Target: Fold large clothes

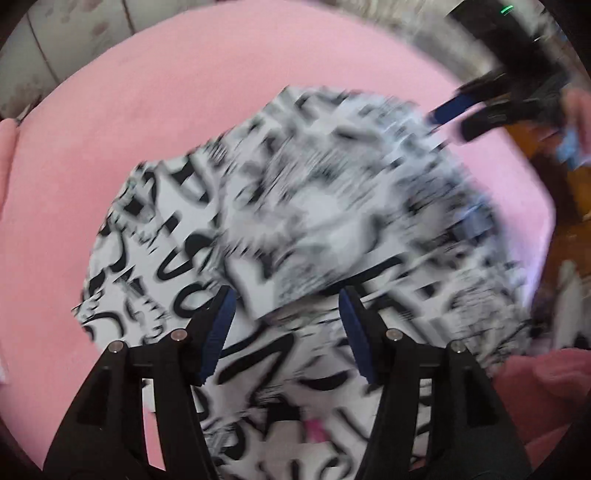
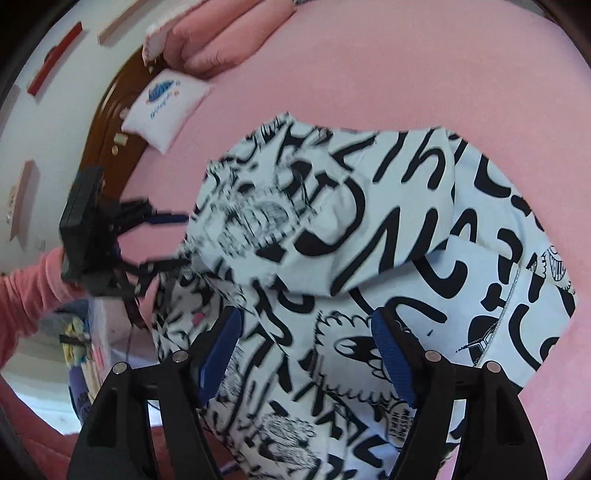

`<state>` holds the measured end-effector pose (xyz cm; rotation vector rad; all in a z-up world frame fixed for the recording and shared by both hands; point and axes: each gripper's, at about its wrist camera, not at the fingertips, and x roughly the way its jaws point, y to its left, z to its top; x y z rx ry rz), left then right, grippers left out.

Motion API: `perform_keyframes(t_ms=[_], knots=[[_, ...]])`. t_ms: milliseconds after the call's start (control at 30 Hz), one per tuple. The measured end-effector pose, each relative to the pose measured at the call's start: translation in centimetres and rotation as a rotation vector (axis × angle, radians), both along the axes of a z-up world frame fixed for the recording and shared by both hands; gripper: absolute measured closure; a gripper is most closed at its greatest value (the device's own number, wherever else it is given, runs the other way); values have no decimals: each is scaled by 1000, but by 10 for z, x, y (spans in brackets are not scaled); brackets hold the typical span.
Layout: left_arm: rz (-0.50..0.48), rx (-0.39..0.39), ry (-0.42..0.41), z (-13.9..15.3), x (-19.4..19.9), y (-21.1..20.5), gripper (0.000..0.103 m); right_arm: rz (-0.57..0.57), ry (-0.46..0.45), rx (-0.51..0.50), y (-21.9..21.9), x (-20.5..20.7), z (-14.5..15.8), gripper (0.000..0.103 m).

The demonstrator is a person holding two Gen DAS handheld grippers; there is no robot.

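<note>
Garment of white cloth printed all over with black cartoon lettering and doodles (image 2: 369, 229) lies bunched and partly folded on the pink bed sheet (image 2: 406, 66), directly ahead of and beneath both tools; one flap is doubled over the rest, and its near part runs under the tips of each tool. Seen from the left wrist the same cloth (image 1: 295, 206) is smeared by motion blur, so its folds cannot be read there.

Left tool (image 1: 288, 306), black with blue pads, stands spread above the cloth, with fabric visible in the gap between its fingers and neither pad pressing on it. Right tool (image 2: 306, 328) is likewise spread wide, the printed cloth lying below and between its blue pads (image 2: 391, 354), untouched as far as can be told.

From the right wrist, the left tool (image 2: 166, 240) shows off to the left, at the garment's edge, carried by a hand in a pink sleeve (image 2: 33, 291). From the left wrist, the right tool (image 1: 461, 118) shows blurred at the far right edge of the cloth.

Further off, left of the right tool, a small white pillow with a blue logo (image 2: 166, 110) rests against a dark wooden headboard (image 2: 107, 140), beside a rolled pink blanket (image 2: 229, 33)
</note>
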<state>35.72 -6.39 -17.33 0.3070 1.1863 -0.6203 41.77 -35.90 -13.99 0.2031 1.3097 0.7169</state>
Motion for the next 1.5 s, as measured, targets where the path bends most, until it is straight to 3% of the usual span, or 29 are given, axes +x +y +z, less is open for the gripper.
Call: perform_keyframes(t_ms=[100, 200, 267, 300, 333, 400, 467, 567, 667, 767, 900, 967, 1067, 1133, 1367, 1500], knots=[[27, -154, -45, 24, 7, -5, 48, -100, -23, 151, 6, 5, 8, 31], [119, -240, -19, 20, 33, -13, 49, -257, -12, 334, 18, 16, -8, 55], [242, -232, 61, -8, 61, -17, 65, -343, 35, 380, 31, 22, -33, 74], [325, -224, 117, -28, 73, -15, 86, -373, 62, 390, 36, 23, -45, 78], [392, -212, 170, -45, 80, -13, 91, -417, 107, 396, 42, 24, -64, 83], [539, -226, 298, -85, 92, -3, 92, -489, 197, 365, 50, 19, -98, 86], [599, -239, 345, -109, 93, 5, 92, -511, 249, 298, 52, 12, -124, 88], [575, -126, 295, -125, 85, 8, 92, -444, 198, 191, 49, 2, -138, 89], [477, -35, 229, -128, 74, 4, 92, -375, 142, 92, 41, -1, -144, 100], [442, 30, 157, -116, 69, -2, 92, -351, 75, 32, 35, 4, -127, 100], [460, -17, 39, -90, 79, -6, 92, -322, -165, -21, 41, 18, -94, 100], [522, -50, 42, -92, 96, -3, 92, -340, -219, -51, 46, 33, -94, 100], [635, -125, 71, -105, 133, 1, 92, -365, -207, -19, 54, 61, -109, 100], [685, -140, 38, -114, 150, 1, 92, -379, -180, -7, 63, 85, -125, 100], [789, -70, -41, -149, 205, -2, 92, -384, -236, -120, 96, 149, -164, 100], [806, -25, -113, -153, 224, 13, 92, -376, -249, -68, 81, 164, -175, 100]])
